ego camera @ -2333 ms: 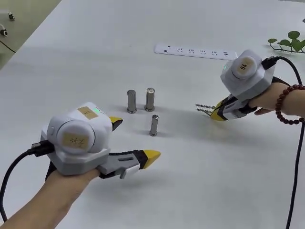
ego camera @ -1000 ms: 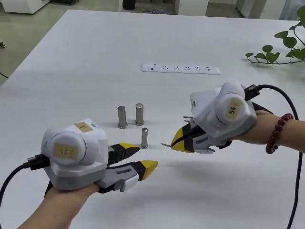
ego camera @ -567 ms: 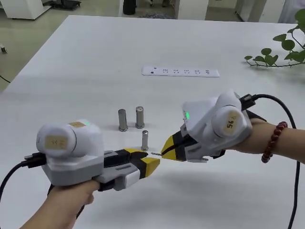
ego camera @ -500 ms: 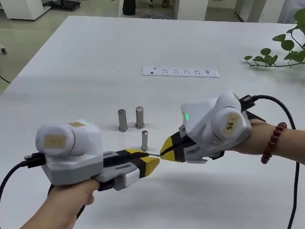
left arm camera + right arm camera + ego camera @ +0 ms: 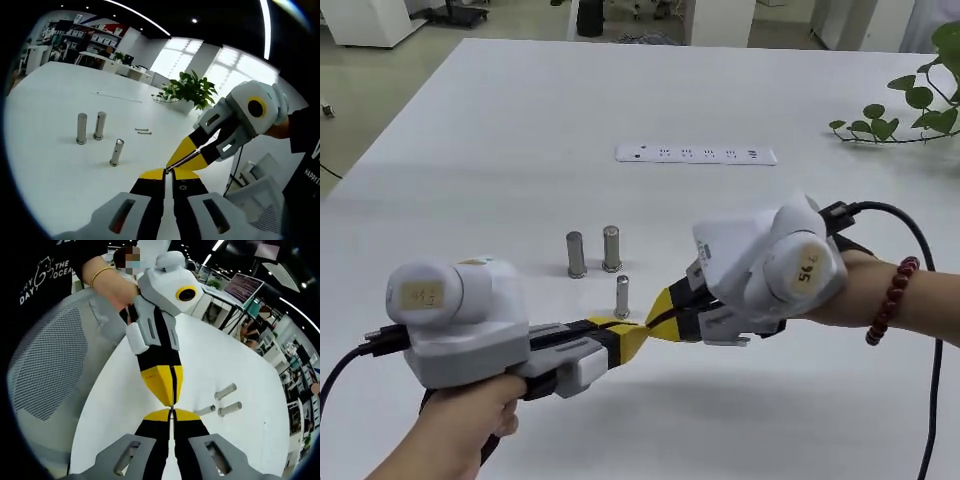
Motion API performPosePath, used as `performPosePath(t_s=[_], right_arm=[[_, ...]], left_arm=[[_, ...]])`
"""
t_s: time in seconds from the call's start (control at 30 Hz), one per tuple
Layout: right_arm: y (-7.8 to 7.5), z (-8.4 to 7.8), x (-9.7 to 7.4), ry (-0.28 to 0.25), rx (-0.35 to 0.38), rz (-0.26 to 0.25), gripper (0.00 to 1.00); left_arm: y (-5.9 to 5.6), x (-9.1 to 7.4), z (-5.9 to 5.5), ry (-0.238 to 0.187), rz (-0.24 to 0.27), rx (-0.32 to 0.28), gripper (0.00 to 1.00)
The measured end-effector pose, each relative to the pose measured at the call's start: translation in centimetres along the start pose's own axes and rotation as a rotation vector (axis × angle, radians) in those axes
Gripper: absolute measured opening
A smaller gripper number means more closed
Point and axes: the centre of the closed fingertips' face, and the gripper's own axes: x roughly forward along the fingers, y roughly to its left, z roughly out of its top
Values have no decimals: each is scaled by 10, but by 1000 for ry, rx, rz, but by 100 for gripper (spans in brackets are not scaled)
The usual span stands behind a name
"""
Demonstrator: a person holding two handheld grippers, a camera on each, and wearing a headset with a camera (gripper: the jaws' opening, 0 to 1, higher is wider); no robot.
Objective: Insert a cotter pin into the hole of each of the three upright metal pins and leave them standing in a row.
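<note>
Left gripper (image 5: pixel 169 173) now clamps right gripper's (image 5: pixel 171 416) cotter pin (image 5: pixel 181 161).

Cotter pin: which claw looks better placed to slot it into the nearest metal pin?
Probably right: the right claw holds the cotter pin by its shaft, while the left claw merely pinches its tip, beside the near pin.

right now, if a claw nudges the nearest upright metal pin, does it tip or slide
Likely tips: the nearest metal pin stands tall and slim on a small base. Once down, being round, it would probably roll on the smooth table. It looks like solid metal, so probably stiff.
</note>
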Motion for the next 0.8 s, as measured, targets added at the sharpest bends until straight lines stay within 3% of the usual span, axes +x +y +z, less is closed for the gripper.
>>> performPosePath(t_s=[0.3,0.8], right_arm=[[1,1,1,-3,-7,-4,0],[-4,3,1,-38,64,-33,0]], left_arm=[[1,-1,-1,-7,-5,-14,0],[3,0,4,-31,-13,65,0]])
